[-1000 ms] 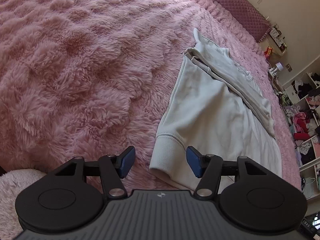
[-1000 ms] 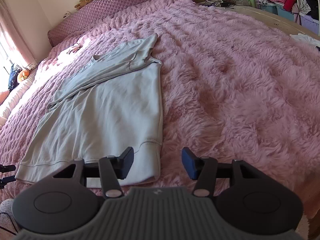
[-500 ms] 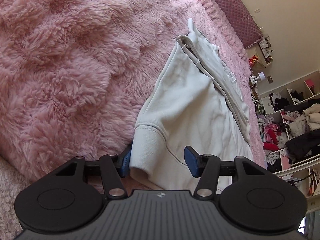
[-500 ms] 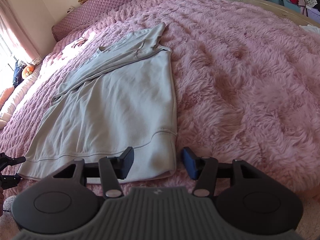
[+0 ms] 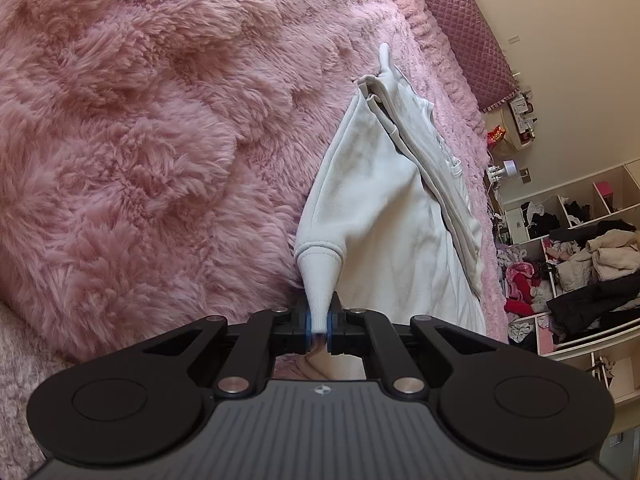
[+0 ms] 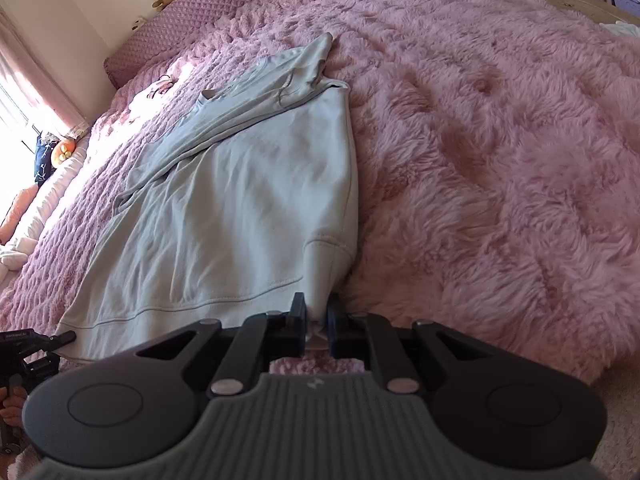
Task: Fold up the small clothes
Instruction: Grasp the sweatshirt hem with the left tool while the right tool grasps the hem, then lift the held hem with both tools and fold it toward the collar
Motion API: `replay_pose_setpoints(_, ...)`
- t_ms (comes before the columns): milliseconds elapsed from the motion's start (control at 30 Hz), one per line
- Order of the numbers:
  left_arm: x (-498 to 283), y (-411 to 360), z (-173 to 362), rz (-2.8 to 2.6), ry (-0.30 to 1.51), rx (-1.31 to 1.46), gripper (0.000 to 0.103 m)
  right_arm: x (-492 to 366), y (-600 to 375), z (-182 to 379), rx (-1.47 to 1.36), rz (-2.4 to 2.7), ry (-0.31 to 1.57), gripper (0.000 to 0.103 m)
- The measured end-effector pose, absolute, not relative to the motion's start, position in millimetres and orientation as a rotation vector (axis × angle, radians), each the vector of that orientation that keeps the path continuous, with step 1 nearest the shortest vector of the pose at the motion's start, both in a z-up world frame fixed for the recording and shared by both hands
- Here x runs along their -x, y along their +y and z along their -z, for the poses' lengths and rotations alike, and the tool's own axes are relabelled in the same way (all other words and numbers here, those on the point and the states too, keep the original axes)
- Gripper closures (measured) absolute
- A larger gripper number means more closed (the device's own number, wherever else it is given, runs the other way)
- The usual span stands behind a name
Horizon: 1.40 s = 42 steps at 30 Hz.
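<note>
Sweatshirt (image 5: 376, 216), pale grey, lies flat on the pink fluffy bed cover (image 5: 132, 140), sleeves folded over its body. Left gripper (image 5: 318, 326) has just closed its fingers on 1 hem corner; right gripper (image 6: 317, 330) has just closed on the other. Bare cover spreads wide on both sides.

Plain pale grey-white sweatshirt (image 6: 224, 200) with ribbed hem, shaggy pink blanket (image 6: 500, 140) on the bed, mauve diamond-quilted headboard (image 6: 176, 28), black grippers with blue pads (image 5: 307, 322)
</note>
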<state>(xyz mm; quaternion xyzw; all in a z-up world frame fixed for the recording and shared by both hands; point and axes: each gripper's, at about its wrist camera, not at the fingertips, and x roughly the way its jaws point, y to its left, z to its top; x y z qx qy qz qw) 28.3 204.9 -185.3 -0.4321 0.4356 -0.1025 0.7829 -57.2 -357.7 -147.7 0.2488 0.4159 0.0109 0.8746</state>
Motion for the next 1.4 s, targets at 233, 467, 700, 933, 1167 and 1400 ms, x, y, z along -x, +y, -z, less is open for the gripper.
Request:
replay_pose_setpoints(233,-26.7,199.6,164.7,0.268,0.882,0.896,0.099,59.3,-372.0,136.1,-0.710,-0.077,0.814,0.100)
replay_pose_setpoints(467,-38.0,204.8,142.0,0.319,0.809,0.954,0.099,50.0,-386.1,118.9,-0.840,-0.098,0.742,0.100)
replay_pose_setpoints(700,-64.3,199.8,124.8,0.330,0.770,0.904,0.099,29.8,-393.4,107.0,-0.870,-0.088,0.679,0.100)
replay_pose_setpoints(933,-101.2,197.9,107.1,0.353,0.741,0.869,0.099,-6.9,-399.4,96.6,-0.864,-0.075,0.630,0.100)
replay_pose_setpoints(1167,-145.6,188.6,90.2,0.380,0.729,0.798,0.099,-49.4,-404.9,88.5,-0.854,-0.063,0.593,0.100)
replay_pose_setpoints(1400,-194.8,180.2,86.0,0.404,0.734,0.763,0.099,-97.5,-406.4,80.9,-0.829,-0.049,0.552,0.101)
